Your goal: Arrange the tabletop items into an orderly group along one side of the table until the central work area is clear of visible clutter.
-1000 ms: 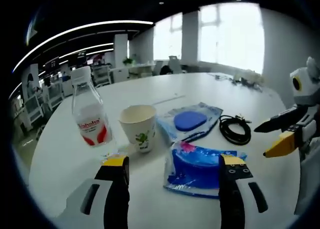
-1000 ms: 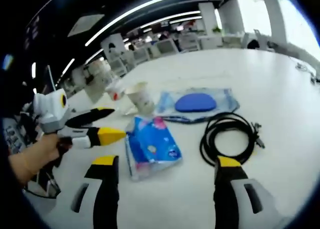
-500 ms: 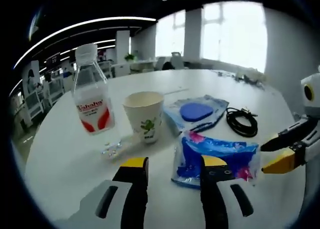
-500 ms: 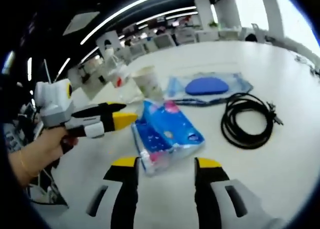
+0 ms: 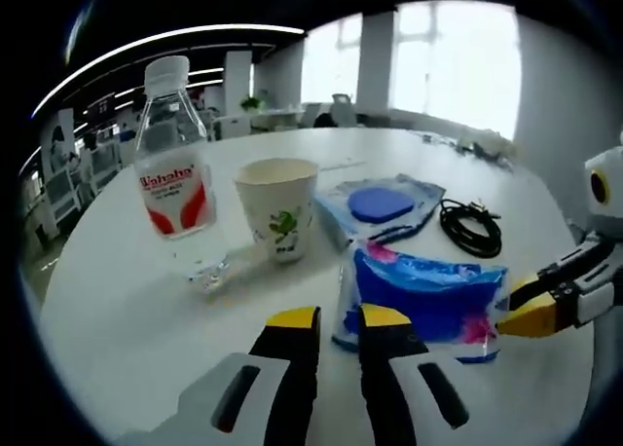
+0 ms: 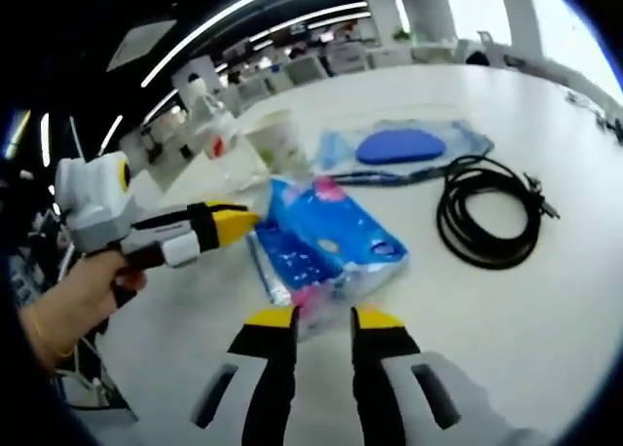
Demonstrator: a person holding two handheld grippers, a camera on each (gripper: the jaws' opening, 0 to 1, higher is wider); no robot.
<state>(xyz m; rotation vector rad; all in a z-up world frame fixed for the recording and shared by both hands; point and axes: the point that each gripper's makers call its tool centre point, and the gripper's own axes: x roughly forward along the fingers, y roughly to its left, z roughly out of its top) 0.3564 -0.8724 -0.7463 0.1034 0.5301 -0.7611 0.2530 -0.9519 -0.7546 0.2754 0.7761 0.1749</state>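
While both pairs of tongs close in on the blue tissue pack (image 5: 428, 305) from opposite ends, neither clearly has it. The left tongs (image 5: 328, 318) are nearly clenched, jaws a narrow slit apart, tips at the pack's near corner; whether they pinch its wrapper is hard to make out. Far to their left stands a clear water bottle (image 5: 175, 188), then a paper cup (image 5: 277, 207) ahead-left. Straight ahead beyond the pack lies a clear pouch with a blue disc (image 5: 382, 204), and to its right a coiled black cable (image 5: 470, 229). The right tongs (image 6: 322, 316) are likewise almost closed at the pack's other end, contact unclear. From their left a hand (image 6: 68, 305) holds the other gripper. The white tabletop (image 6: 545, 300) carries everything.
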